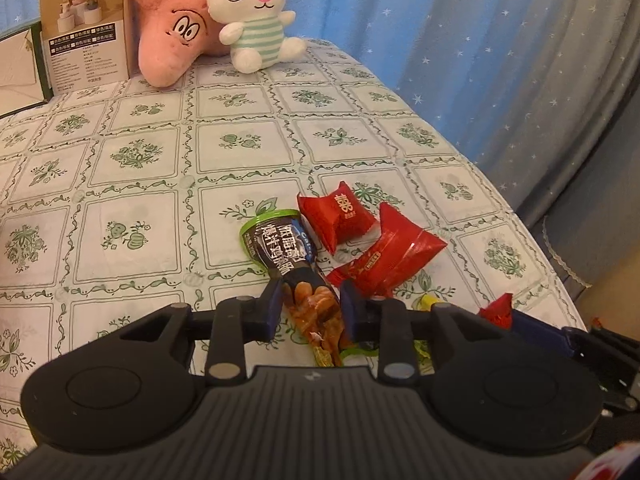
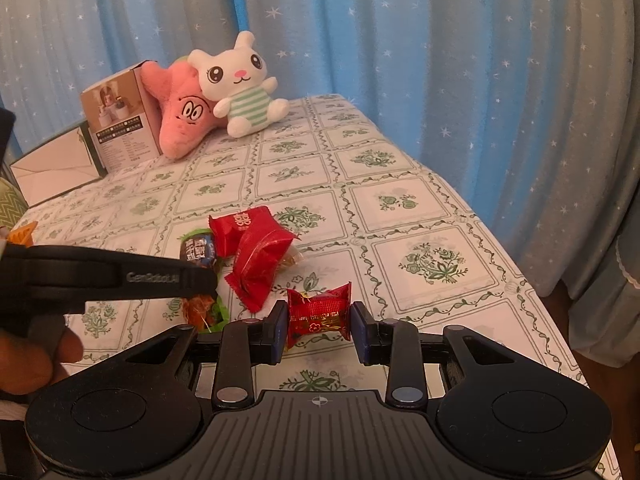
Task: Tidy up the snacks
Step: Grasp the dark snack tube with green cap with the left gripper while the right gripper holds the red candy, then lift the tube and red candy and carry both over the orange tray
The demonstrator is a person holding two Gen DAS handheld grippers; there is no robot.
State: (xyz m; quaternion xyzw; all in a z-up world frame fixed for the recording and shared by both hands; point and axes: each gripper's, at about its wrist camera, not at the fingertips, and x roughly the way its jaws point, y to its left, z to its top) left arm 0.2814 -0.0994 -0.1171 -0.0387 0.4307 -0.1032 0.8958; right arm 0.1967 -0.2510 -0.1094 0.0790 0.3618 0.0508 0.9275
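Note:
My left gripper is shut on a long dark snack packet with a green end, low over the table; that packet also shows in the right wrist view. Two red snack packets lie just right of it, touching each other. My right gripper is shut on a small shiny red candy packet, held just above the tablecloth. The red candy tip shows at the right in the left wrist view. The left gripper's body crosses the right wrist view.
The table has a green floral cloth. At its far end stand a pink star plush, a white rabbit plush, a product box and a white envelope box. Blue star curtains hang behind. The table's right edge is close.

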